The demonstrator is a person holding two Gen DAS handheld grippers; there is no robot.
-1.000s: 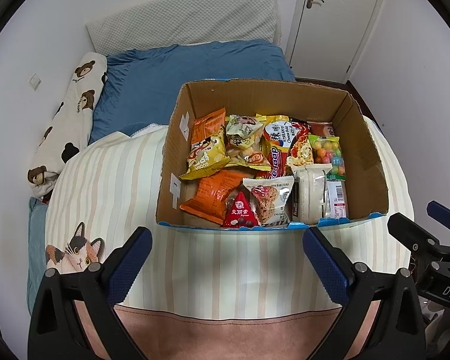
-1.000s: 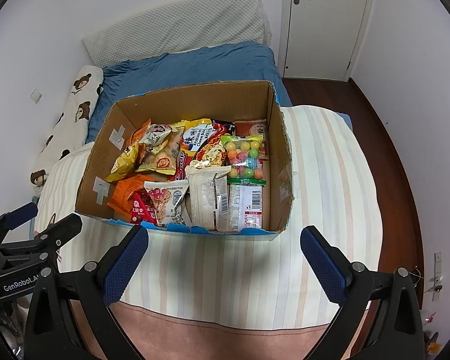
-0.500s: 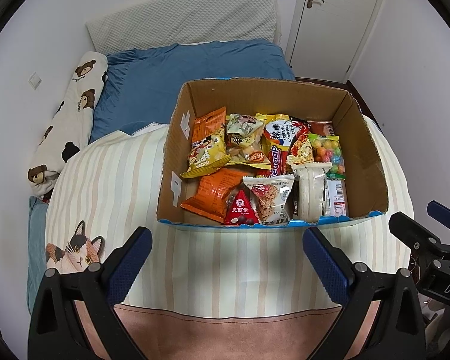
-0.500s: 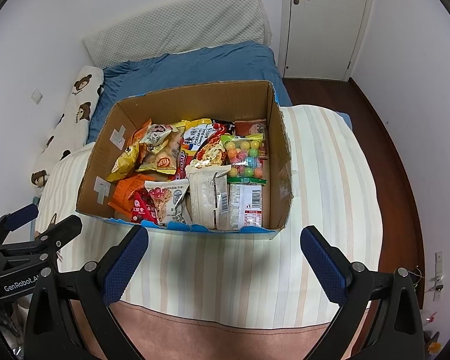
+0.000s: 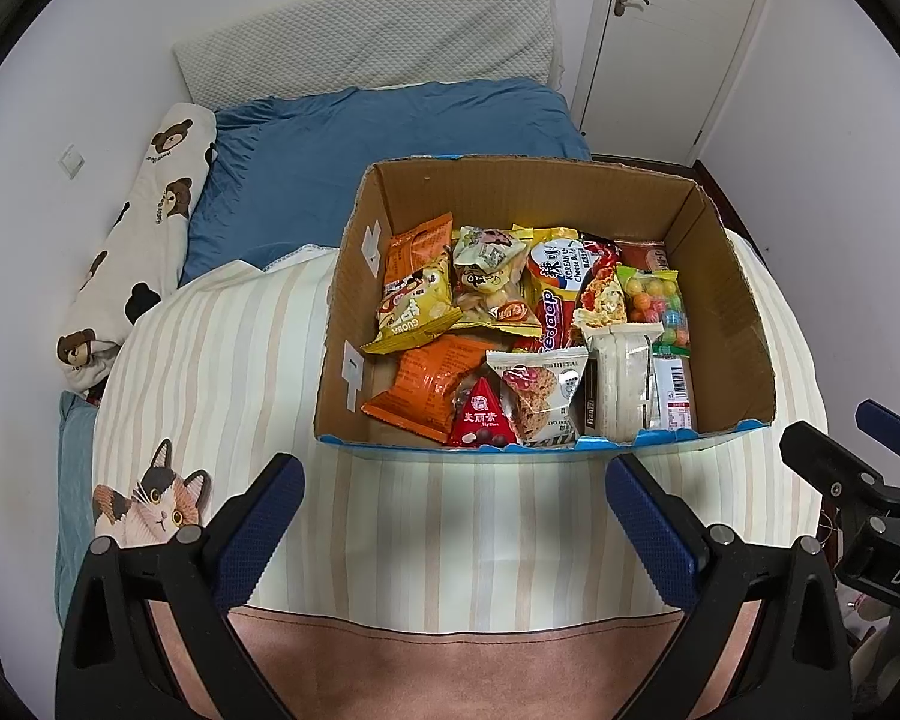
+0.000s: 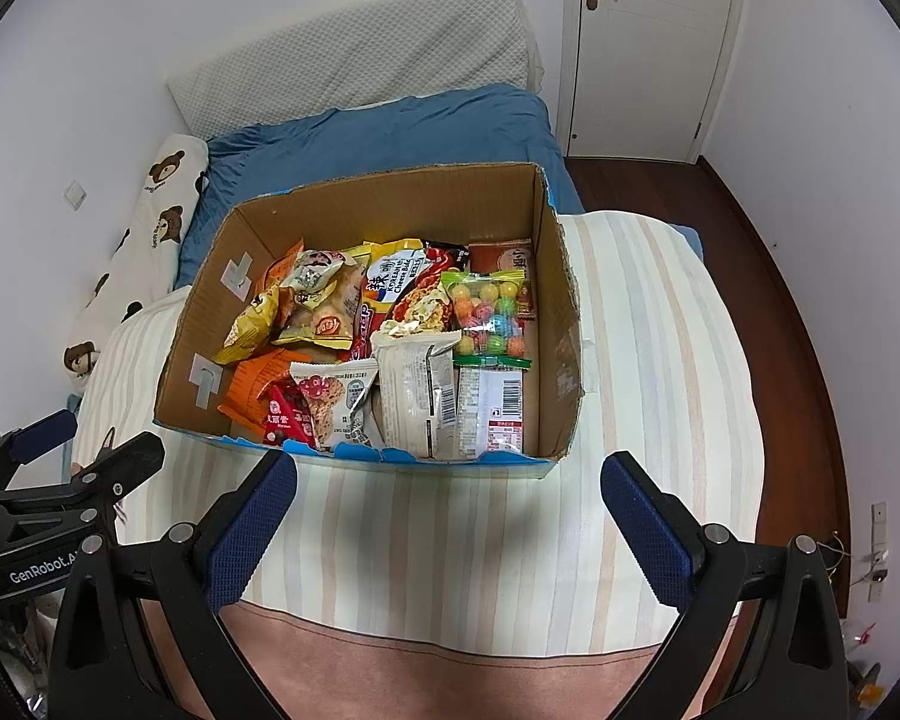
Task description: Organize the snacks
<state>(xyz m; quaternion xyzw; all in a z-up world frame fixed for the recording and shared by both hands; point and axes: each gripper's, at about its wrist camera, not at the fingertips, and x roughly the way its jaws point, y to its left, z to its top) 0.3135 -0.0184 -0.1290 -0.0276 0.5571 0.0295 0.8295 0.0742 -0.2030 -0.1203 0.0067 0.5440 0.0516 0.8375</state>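
An open cardboard box (image 5: 726, 324) (image 6: 561, 324) sits on a striped blanket and holds several snack packets. Among them are a yellow chip bag (image 5: 417, 315), an orange packet (image 5: 429, 384), a red triangular packet (image 5: 480, 417) (image 6: 288, 414), a white wrapped cake (image 5: 621, 381) (image 6: 417, 396) and a bag of coloured gumballs (image 5: 654, 303) (image 6: 489, 315). My left gripper (image 5: 453, 510) hovers open in front of the box's near wall, empty. My right gripper (image 6: 447, 510) hovers open at the same near wall, also empty. Each gripper shows at the edge of the other's view.
The striped blanket (image 5: 222, 348) (image 6: 648, 360) covers the bed, with a cat print (image 5: 150, 498) at the near left. Behind lie a blue sheet (image 5: 342, 138), a bear-print pillow (image 5: 144, 228) and a white headboard cushion. A white door (image 6: 648, 42) and wooden floor (image 6: 768, 276) are at right.
Both views have drifted very slightly relative to the box. The grippers stay open and the snacks have not moved.
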